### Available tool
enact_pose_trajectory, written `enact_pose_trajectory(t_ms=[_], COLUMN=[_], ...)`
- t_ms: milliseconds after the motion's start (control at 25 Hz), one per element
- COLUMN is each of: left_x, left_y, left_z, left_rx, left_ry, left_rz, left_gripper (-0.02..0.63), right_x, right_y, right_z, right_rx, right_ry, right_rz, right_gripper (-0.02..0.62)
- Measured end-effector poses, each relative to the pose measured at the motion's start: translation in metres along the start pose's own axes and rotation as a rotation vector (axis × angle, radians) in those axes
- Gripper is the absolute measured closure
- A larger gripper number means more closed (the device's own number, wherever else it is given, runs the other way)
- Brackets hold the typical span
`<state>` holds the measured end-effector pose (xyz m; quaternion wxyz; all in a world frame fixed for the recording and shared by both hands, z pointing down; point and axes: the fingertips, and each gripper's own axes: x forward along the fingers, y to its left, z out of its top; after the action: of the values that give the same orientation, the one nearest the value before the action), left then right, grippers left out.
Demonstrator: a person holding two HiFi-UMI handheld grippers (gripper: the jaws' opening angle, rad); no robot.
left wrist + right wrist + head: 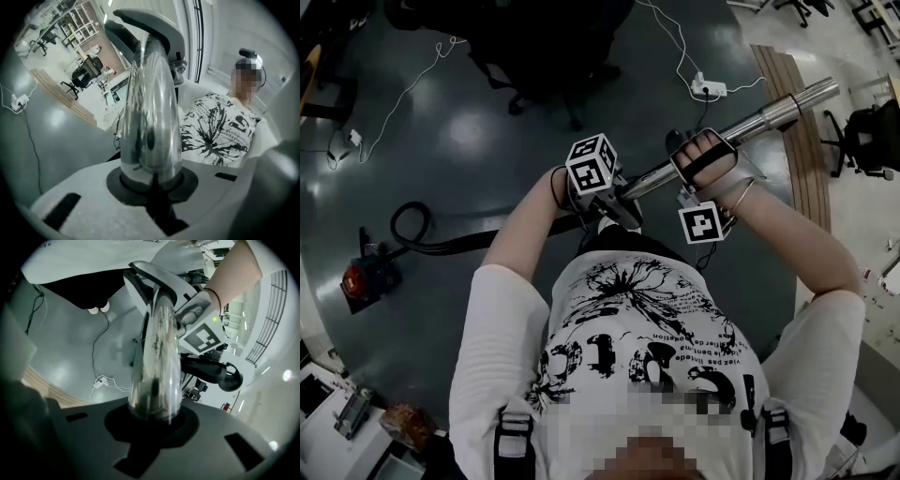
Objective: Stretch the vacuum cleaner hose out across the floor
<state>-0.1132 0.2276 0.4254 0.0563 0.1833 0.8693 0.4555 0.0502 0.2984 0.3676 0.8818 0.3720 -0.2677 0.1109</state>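
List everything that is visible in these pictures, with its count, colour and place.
metal tube: one, silver, raised in the middle, in both tongs
hose: one, black, looped on the floor at the left
vacuum cleaner: one, red and black, floor, far left
power strip: one, white, floor at the top
office chairs: two, black, top and right edge
wooden strip: one, light brown, floor at the right
floor: dark grey, glossy
shirt: one, white with black print, on the person
left tongs: one, white, shut on the metal tube
right tongs: one, grey, shut on the metal tube
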Motion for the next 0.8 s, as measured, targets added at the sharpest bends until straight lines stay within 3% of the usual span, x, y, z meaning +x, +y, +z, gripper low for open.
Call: enact_pose_trajectory(t_ms=[160,200,280,320,400,520,680,800], left_x=[-0.001,-0.004,-0.014,-0.019,-0.024,-0.024,-0.028,-0.023], left_y=[0.031,0.044,0.073,0.085,0.101,0.119,0.142,0.160], left_z=[0.008,0.012,0.019,0.025,0.038,0.058,0.092,0.113], left_rx=[0.035,0.043,0.070,0.091,0.129,0.143,0.235,0.245], left_ry=[-0.009,-0.010,-0.020,-0.030,-0.059,-0.102,-0.115,-0.110], left_rz=[0.166,0.251,0.463,0.554,0.673,0.772,1.007,1.157], left_gripper=[0.546,0.470,0.224,0.172,0.172,0.172,0.155,0.155], right_x=[0.010,0.011,0.013,0.016,0.021,0.021,0.018,0.011], right_y=[0.022,0.033,0.056,0.067,0.088,0.129,0.191,0.236], right_z=[-0.003,-0.003,-0.002,-0.005,-0.014,-0.023,-0.033,-0.038], right_rx=[-0.019,-0.011,0.000,-0.003,0.005,0.068,0.205,0.337], right_ry=[-0.031,-0.049,-0.083,-0.094,-0.113,-0.164,-0.285,-0.394], right_rz=[0.162,0.219,0.320,0.355,0.426,0.593,0.809,0.963], right_gripper=[0.535,0.535,0.535,0.535,0.535,0.535,0.535,0.535])
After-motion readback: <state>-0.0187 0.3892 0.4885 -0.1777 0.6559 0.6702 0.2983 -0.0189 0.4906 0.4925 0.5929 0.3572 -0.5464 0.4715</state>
